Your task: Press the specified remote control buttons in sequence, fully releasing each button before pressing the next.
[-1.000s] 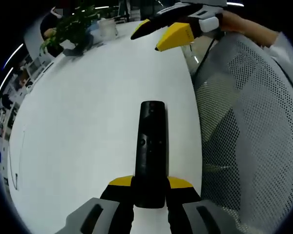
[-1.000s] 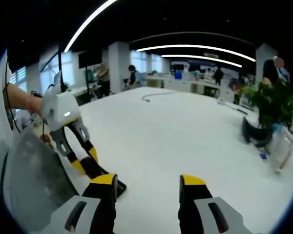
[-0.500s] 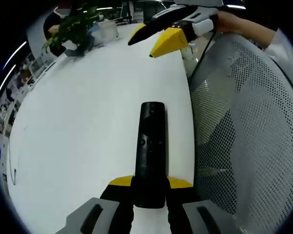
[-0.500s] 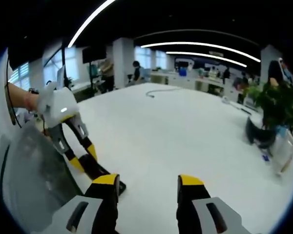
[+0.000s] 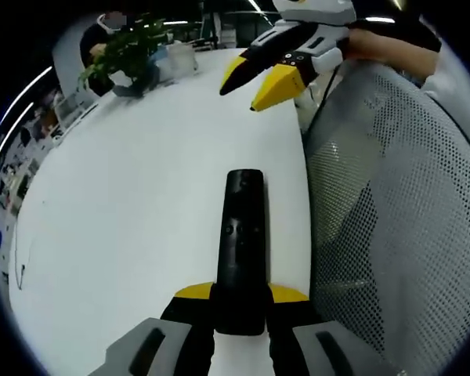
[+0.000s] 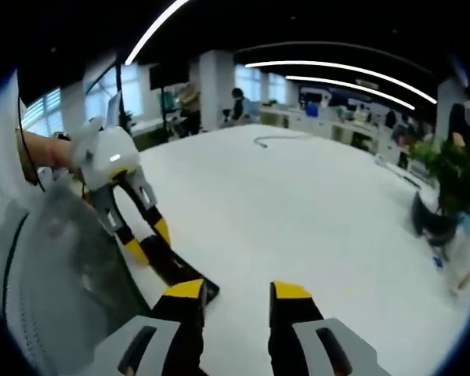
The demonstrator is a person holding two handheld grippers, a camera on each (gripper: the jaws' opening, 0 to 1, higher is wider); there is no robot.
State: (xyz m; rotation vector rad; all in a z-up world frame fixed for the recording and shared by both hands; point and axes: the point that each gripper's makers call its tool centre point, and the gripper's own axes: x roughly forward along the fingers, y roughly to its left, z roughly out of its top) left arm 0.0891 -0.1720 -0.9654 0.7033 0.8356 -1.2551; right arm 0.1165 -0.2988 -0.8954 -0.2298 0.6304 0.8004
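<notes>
Jaws of my left gripper [image 5: 240, 301] are clamped on the near end of the black remote control [image 5: 242, 235], which points forward above the white table [image 5: 125, 211], near its edge beside the mesh chair back [image 5: 399, 227]. In the right gripper view the same left gripper [image 6: 150, 247] comes in from the left with the remote [image 6: 180, 274] in its tips. My right gripper [image 6: 235, 298] holds nothing; its yellow-tipped jaws stand with a narrow gap between them, and in the left gripper view it [image 5: 254, 78] hangs well beyond the far end of the remote, above the table. Judged step: approach for a button press, with no contact yet made on the keypad. The next move calls for lowering one right jaw tip squarely onto the specified button while the left grip keeps the remote level, then lifting fully clear before the next press; which button is specified cannot be read from these views. Compared with one second ago, the right jaws have drawn closer together, and the right gripper sits lower and more toward the remote in the left gripper view. The left grip on the remote is unchanged. A potted plant [image 5: 129, 55] stands at the far side of the table.
</notes>
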